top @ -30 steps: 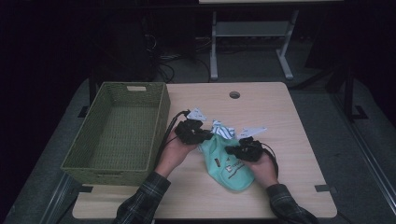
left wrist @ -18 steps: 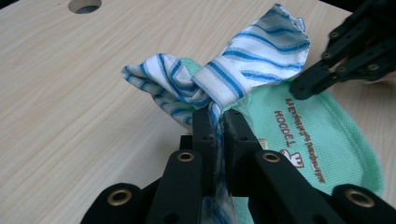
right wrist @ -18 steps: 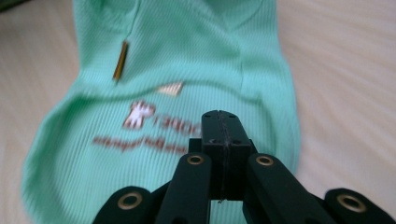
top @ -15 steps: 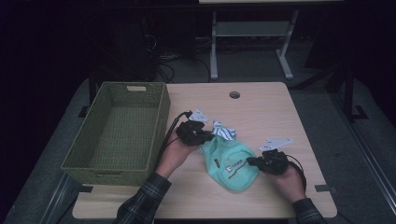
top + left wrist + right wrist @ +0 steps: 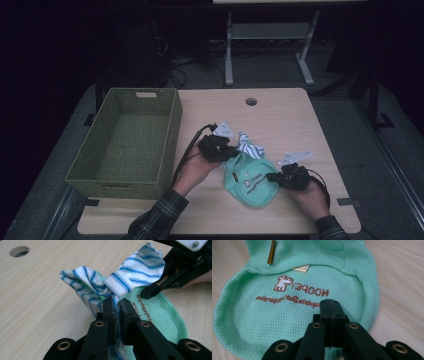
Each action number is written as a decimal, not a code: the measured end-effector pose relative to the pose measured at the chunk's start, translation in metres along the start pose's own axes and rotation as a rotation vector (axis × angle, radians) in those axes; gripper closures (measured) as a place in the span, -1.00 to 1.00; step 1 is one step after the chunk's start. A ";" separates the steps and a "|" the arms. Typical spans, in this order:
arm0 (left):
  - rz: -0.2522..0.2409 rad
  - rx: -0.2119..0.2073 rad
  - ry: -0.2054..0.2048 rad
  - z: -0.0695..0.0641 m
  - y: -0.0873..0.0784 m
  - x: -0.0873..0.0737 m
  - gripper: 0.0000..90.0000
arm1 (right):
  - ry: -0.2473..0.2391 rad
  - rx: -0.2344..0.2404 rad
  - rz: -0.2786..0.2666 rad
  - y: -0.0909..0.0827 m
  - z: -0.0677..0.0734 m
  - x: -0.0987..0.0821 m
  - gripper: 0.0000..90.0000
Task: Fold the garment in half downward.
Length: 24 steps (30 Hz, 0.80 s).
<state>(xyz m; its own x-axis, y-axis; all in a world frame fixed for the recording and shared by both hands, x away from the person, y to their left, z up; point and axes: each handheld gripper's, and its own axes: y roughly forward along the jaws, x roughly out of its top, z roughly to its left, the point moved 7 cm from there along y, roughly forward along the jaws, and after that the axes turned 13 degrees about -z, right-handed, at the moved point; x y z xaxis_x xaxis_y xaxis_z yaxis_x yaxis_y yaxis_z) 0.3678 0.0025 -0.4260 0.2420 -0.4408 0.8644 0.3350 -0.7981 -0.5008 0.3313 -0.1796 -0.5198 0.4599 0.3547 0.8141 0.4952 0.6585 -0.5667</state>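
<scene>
A mint-green mesh garment [image 5: 250,184] with brown "HOOPER" lettering lies flat near the table's front. A blue-and-white striped cloth [image 5: 249,148] is bunched at its far edge. My left gripper [image 5: 231,150] is shut on a fold of the striped cloth [image 5: 130,277], which stands up above the closed jaws [image 5: 117,302]. At the garment's right edge, my right gripper [image 5: 273,176] has its jaws pressed together, tips low over the green fabric [image 5: 294,315]. I see nothing between them in the right gripper view [image 5: 331,305]. The right gripper [image 5: 150,293] also appears at the upper right of the left gripper view.
An empty green woven basket [image 5: 172,135] stands on the table's left side, close to my left forearm. The light wooden table [image 5: 285,120] has a round cable hole [image 5: 251,101] near its far edge. Beyond the table the room is dark, with metal stand legs [image 5: 229,60].
My right gripper has slid to the right, from over the middle of the green garment to its right edge. My left gripper shifted slightly right, still holding the striped cloth.
</scene>
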 end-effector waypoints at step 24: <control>0.040 -0.137 -0.012 -0.042 0.030 -0.012 0.42 | 0.025 -0.043 -0.048 -0.018 -0.016 0.003 0.99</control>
<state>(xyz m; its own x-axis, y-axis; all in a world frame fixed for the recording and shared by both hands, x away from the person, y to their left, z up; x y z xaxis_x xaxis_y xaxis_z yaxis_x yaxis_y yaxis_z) 0.3365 -0.0332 -0.4490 0.2642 -0.4694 0.8425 0.1978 -0.8286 -0.5237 0.3351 -0.2013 -0.5094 0.4525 0.3063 0.8375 0.5484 0.6450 -0.5322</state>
